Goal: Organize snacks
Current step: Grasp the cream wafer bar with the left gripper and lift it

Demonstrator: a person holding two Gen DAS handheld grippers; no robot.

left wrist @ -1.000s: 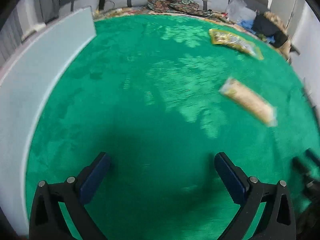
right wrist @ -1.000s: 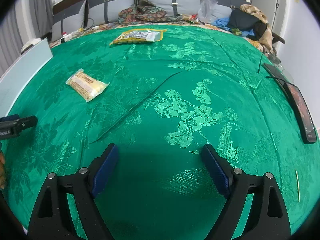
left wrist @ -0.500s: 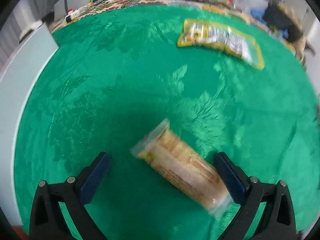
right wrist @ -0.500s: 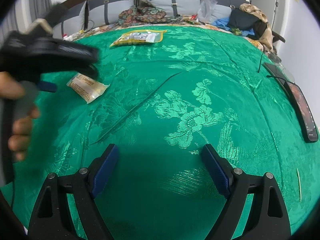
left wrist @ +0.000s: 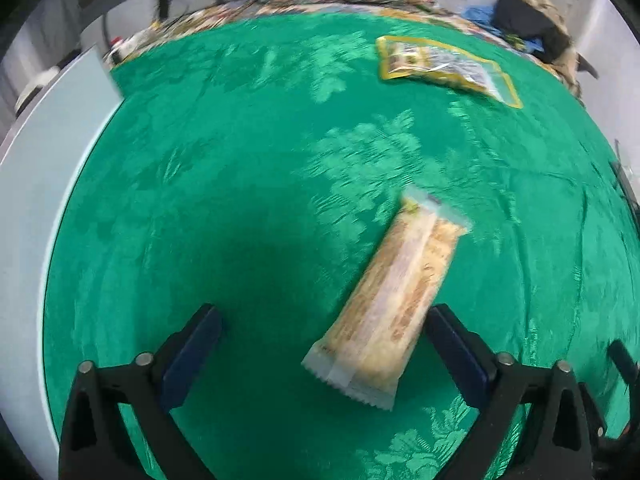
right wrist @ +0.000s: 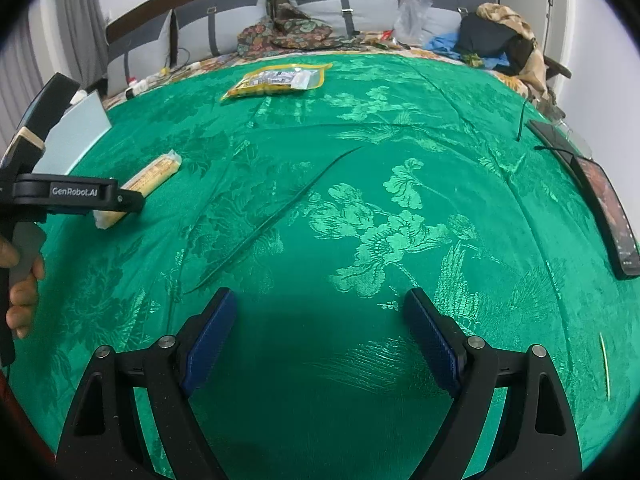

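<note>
Our left gripper (left wrist: 320, 336) hangs over the biscuit packet (left wrist: 394, 300) with its jaws apart and just now closing a little, the packet lying between them but pressed by neither pad, its near end close to the right finger (left wrist: 456, 350); to grip well, we judge we should centre the packet between the pads, turn the wrist so they meet its long sides squarely, and sink to the cloth before squeezing, gently, since the contents look brittle; our right gripper (right wrist: 318, 328), off to the packet's right, hangs with jaws apart and nothing between them; the packet lies on a green patterned bedspread (right wrist: 400, 184), soft and creased; beyond the packet sits a yellow snack bag (left wrist: 448, 66); left of the packet stands a pale board (left wrist: 44, 160); far past it, grey pillows (right wrist: 224, 20) and heaped clothes (right wrist: 500, 36) line the headboard.
</note>
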